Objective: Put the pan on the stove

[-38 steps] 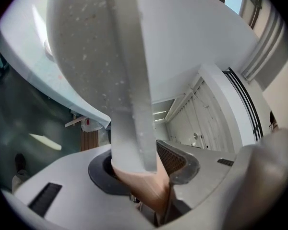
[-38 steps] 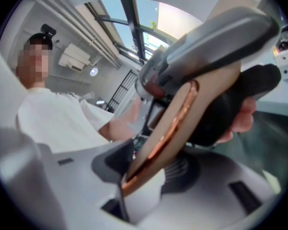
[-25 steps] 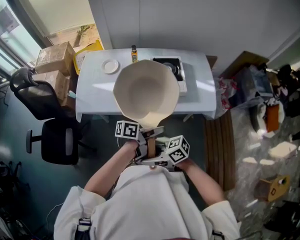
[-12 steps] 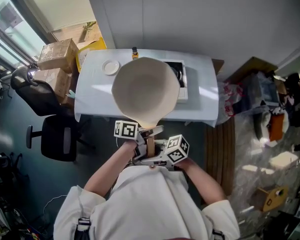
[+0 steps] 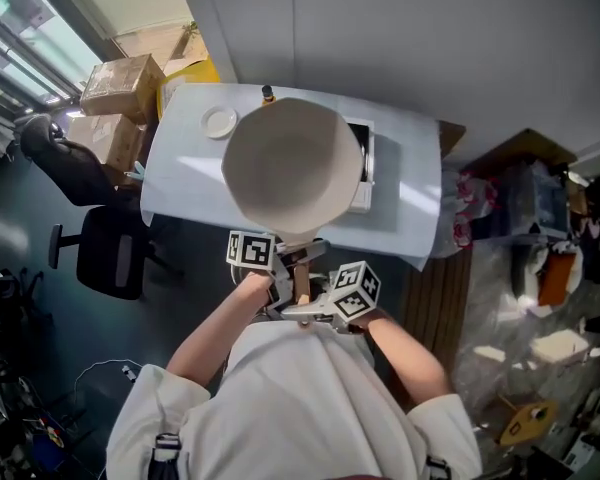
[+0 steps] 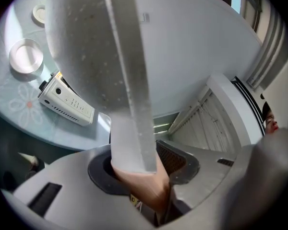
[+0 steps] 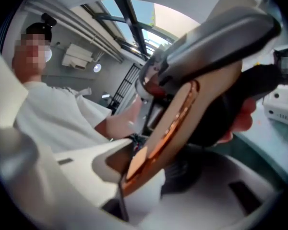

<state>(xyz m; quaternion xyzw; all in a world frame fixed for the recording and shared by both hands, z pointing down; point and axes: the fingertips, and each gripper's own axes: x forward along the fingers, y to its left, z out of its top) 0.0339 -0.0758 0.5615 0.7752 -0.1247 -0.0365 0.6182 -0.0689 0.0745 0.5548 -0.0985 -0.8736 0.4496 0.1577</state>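
Observation:
A large cream pan [image 5: 292, 168] hangs in the air above the white table [image 5: 185, 178], held level by its wooden handle [image 5: 301, 273]. My left gripper [image 5: 278, 268] is shut on the handle near the pan, and my right gripper [image 5: 318, 303] is shut on the handle's end. The pan covers most of the white stove [image 5: 362, 173], of which only the right edge shows. In the left gripper view the pan [image 6: 86, 47] is edge-on above the stove [image 6: 66, 104], with the handle [image 6: 144, 190] between the jaws. In the right gripper view the handle [image 7: 168, 128] runs up from the jaws.
A small white plate [image 5: 219, 121] and a dark bottle [image 5: 268, 94] stand at the table's far left side. Cardboard boxes [image 5: 120, 88] and an office chair [image 5: 105, 258] stand left of the table. Clutter lies on the floor to the right.
The table has drawn closer and tilted in the head view. The pan now hides more of the stove. Both grippers keep their hold on the handle.

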